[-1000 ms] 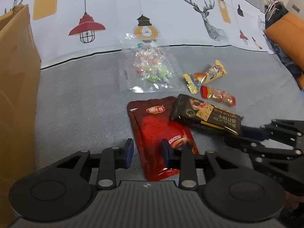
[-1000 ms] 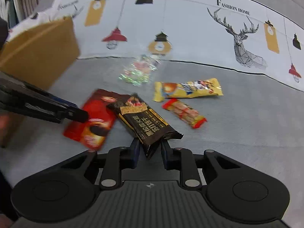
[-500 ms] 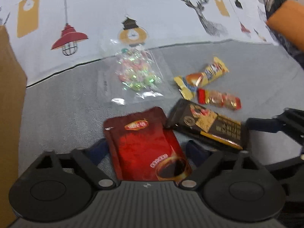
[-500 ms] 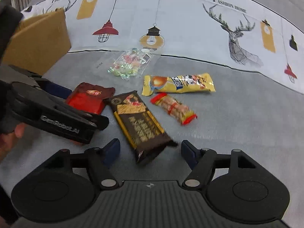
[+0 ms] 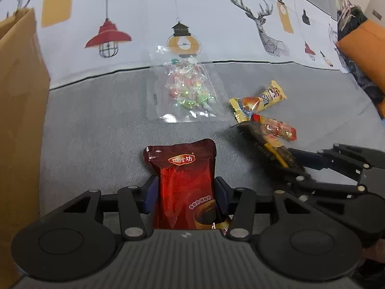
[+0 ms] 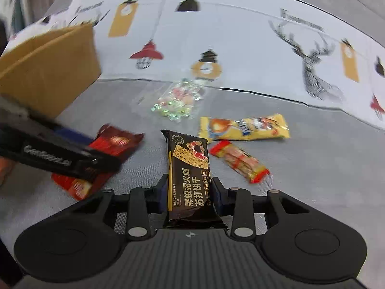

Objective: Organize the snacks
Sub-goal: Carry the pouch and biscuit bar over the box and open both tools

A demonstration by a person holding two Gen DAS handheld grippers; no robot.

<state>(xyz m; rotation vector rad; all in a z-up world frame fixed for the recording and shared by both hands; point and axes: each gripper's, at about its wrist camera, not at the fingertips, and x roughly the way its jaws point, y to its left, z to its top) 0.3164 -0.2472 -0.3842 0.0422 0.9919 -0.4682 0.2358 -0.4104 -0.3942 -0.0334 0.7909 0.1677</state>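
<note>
Now clamping left tongs (image 5: 185,193) on red pouch (image 5: 184,180), right tongs (image 6: 189,192) on cracker pack (image 6: 187,175), both just closing; candy bag (image 5: 187,91), two bars, box (image 5: 19,120) still waiting.

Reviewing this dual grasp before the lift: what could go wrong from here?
1. Left gripper pinches only the red pouch's lower part; the glossy film may slip out.
2. Right gripper holds the black cracker pack by its edges; it could buckle or twist.
3. Both grippers sit close together and may collide heading for the cardboard box.
</note>
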